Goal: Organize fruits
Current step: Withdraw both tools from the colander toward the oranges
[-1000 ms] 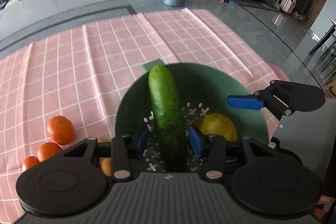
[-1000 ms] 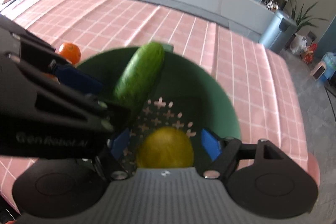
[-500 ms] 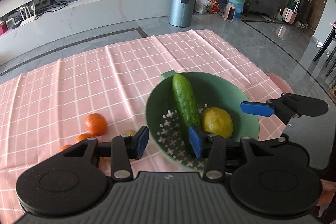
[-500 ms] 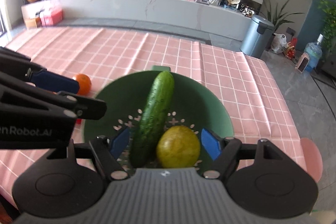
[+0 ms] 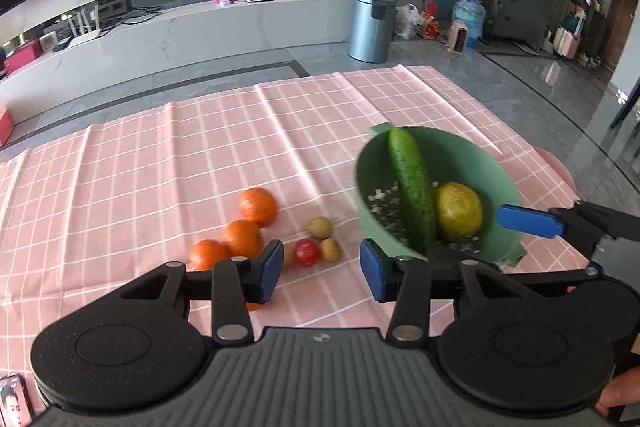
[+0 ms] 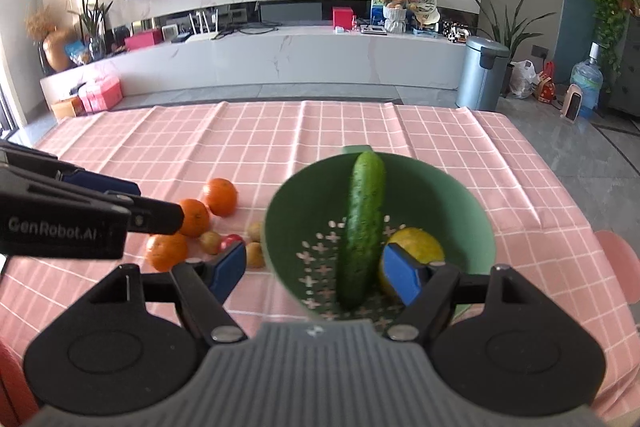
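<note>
**Fruit on the bench, colander partly filled**

Left hand-held gripper [image 5: 321,275]: nearest item in the left wrist view, jaws spread wide, nothing between the blue pads [image 5: 268,277]. It hangs above the pink checked cloth [image 5: 160,167] covering the bench.

Right hand-held gripper [image 6: 314,273]: jaws parted, holding nothing, poised over the near rim of the green colander [image 6: 448,203].

Small fruit, just beyond the left pads: one red cherry tomato [image 5: 307,252] with three small yellow-brown fruits [image 5: 319,227] close around it; what kind they are cannot be told.

Three oranges [image 5: 242,237]: clustered at 10 o'clock from the tomato, touching or nearly so, the farthest one largest in view.

Colander: at 2 o'clock from the left gripper, well right of the loose fruit. Contents: one cucumber [image 6: 362,227] lying lengthwise from near wall to far rim, and one round yellow-green fruit [image 5: 458,211] touching its right side.

Beyond the bench: grey floor, a metal bin [image 6: 482,73], a long white counter.
</note>
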A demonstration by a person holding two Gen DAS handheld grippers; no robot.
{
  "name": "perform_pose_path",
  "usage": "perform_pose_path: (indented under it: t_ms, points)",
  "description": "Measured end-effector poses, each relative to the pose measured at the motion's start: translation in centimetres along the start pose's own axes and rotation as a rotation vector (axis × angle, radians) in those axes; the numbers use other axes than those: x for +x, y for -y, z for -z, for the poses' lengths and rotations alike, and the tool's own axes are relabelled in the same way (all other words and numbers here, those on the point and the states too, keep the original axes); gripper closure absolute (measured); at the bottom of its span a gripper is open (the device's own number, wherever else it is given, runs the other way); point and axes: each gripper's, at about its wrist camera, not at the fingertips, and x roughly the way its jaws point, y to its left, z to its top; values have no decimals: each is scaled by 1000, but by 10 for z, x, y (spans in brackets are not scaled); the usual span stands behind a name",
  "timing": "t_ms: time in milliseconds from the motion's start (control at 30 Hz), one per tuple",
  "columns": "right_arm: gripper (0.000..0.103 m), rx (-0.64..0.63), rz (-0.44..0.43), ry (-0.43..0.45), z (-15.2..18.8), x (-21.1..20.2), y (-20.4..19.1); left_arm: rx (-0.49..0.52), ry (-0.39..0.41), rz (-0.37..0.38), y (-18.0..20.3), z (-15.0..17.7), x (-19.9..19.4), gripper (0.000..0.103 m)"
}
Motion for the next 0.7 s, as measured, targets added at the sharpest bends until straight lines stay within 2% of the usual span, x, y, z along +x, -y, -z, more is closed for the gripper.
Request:
perform_pose_path:
  t_ms: [133,400,700]
  points:
    - [31,19,-1,10,9,-3,-16,-19,5,-14,-18,11,-3,50]
    - [49,0,-36,2,27,3,-45,-107,-12,-25,-53,33,2,50]
    - [66,-64,-77,-41,34,37,-66,-166,-37,2,-72,49,27,50]
